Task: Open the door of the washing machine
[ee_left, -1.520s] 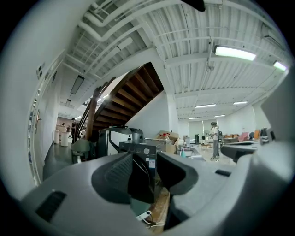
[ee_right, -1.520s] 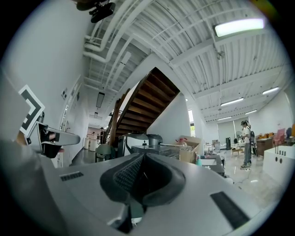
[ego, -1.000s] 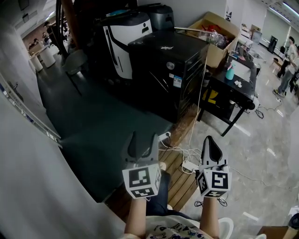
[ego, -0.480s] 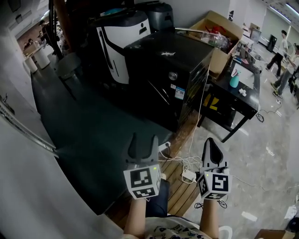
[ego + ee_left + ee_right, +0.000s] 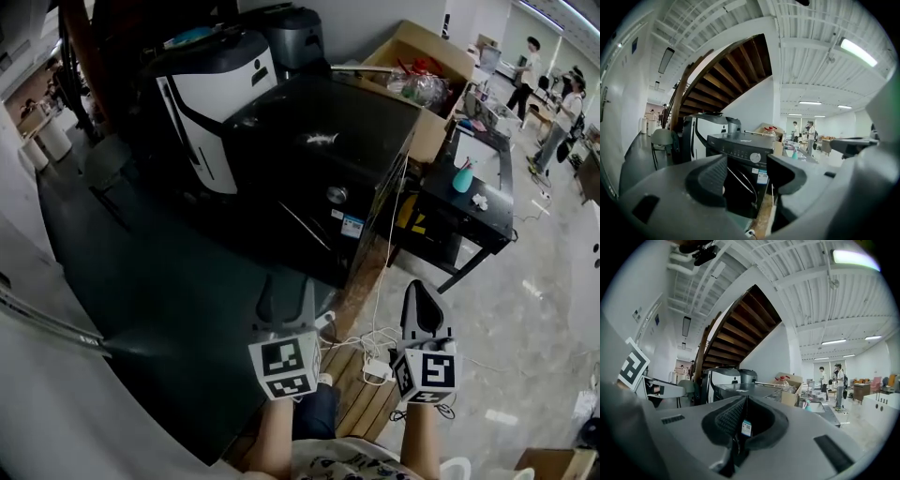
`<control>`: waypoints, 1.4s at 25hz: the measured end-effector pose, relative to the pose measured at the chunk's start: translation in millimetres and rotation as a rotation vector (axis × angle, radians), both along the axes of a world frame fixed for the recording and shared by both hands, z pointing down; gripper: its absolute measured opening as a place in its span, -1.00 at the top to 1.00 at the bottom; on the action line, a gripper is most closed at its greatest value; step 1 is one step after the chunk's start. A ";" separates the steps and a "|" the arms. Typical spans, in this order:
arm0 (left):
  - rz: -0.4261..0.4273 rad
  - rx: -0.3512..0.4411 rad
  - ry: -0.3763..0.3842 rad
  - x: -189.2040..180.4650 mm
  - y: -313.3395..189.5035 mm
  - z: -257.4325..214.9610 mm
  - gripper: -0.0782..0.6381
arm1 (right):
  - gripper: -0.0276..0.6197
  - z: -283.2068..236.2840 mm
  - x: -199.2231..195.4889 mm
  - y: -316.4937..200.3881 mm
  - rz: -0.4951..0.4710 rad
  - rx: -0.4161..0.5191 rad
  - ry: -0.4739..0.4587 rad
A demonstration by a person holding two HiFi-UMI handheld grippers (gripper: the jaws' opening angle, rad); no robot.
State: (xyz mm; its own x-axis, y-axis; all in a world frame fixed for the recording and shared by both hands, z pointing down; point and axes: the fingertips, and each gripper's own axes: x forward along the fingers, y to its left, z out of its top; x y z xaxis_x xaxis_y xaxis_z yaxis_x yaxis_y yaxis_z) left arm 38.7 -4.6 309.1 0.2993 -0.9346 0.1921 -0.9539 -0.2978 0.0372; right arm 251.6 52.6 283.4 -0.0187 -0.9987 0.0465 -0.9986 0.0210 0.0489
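Note:
The black washing machine (image 5: 319, 155) stands in the middle of the head view, with a round knob (image 5: 336, 194) on its front panel. Its dark front faces down-left; I cannot make out the door's outline there. Both grippers hover well short of it, above the floor. My left gripper (image 5: 286, 289) is open with nothing between its fingers. In the left gripper view the washing machine (image 5: 740, 157) shows through the gap of the left gripper (image 5: 746, 173). My right gripper (image 5: 419, 292) is shut and holds nothing. The right gripper (image 5: 743, 417) points at the machine's top (image 5: 740, 389).
A white and black appliance (image 5: 211, 89) stands left of the machine, and an open cardboard box (image 5: 427, 66) behind it. A black table (image 5: 473, 183) is at the right. Cables and a power strip (image 5: 377, 370) lie on wooden boards (image 5: 361, 398). People (image 5: 530, 56) stand far right.
The washing machine now looks larger and sits lower and more central in the head view, so I have come closer. Both grippers keep the same pose, left open and right shut.

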 end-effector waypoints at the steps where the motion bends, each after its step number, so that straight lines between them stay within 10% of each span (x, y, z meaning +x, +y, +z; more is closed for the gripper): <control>1: 0.009 -0.012 -0.003 1.3 -12.6 0.7 0.10 | 0.85 -1.9 0.5 -10.8 0.010 -0.005 -0.001; 35: 0.036 -0.351 -0.004 55.2 -194.9 124.9 0.10 | 0.86 82.3 20.6 -222.9 -0.048 -0.210 -0.027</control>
State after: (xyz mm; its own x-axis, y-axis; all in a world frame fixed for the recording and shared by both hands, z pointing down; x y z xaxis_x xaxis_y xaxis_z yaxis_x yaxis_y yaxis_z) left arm 93.9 -199.4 434.0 0.3292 -0.8005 0.5009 -0.9434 -0.3008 0.1394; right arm 272.2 -170.4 365.8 -0.0701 -0.9652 0.2519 -0.9971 0.0754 0.0117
